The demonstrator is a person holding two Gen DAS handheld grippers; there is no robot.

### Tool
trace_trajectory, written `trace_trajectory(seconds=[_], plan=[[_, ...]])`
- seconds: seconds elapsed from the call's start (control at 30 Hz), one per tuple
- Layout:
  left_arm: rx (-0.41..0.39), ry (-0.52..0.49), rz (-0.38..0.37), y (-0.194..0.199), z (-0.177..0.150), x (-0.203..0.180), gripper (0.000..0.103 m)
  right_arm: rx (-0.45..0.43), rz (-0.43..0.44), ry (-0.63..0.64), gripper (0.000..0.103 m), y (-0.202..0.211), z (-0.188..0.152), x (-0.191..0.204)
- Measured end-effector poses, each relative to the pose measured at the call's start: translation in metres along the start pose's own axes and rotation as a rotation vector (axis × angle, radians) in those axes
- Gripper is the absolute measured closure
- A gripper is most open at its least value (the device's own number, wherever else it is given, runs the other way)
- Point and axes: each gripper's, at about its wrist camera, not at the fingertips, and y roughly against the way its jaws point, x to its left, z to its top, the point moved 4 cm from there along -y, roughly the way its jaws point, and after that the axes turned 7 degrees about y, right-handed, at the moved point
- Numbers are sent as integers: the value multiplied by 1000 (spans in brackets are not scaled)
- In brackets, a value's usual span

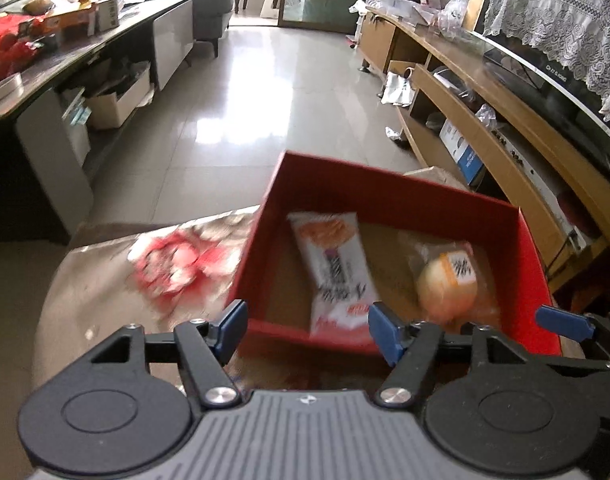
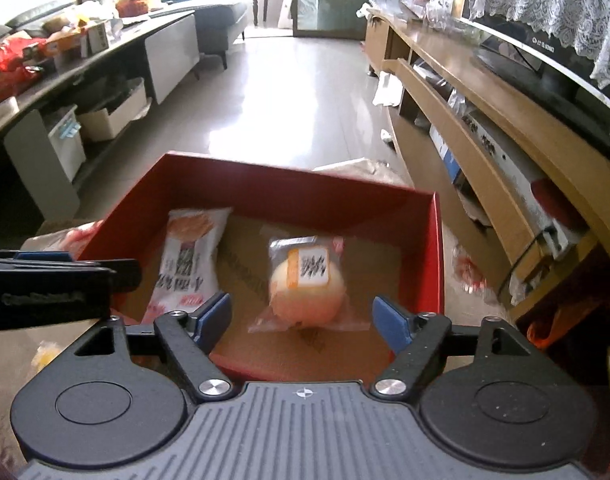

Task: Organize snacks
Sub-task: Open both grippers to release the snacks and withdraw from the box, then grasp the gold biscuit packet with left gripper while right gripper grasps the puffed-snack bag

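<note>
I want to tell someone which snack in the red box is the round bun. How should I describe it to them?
Find the open red box on the table. Two wrapped snacks lie on its brown floor; the bun is the right one. It is a pale round ball in clear wrap with an orange and white label, while its neighbour is a long flat white packet.

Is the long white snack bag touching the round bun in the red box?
Apart. The right wrist view shows bare brown box floor between the white snack bag and the wrapped bun inside the red box.
</note>
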Motion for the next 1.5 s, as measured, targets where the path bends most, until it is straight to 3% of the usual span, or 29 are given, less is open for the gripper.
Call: trace_trajectory(seconds=[0.37,0.77,1.0,1.37,1.5], plan=[[79,59,11,22,-51,45,33,47,39,33,20,32,-45,31],[178,49,37,23,-112,54,32,99,60,26,20,38,-70,50],[172,55,33,29,-120,48,27,104,68,29,20,40,-72,52],[187,171,32,44,-131,65,27,96,101,56,18,41,-65,61],[205,155,38,37,-139,53,27,98,104,59,18,42,-65,60]])
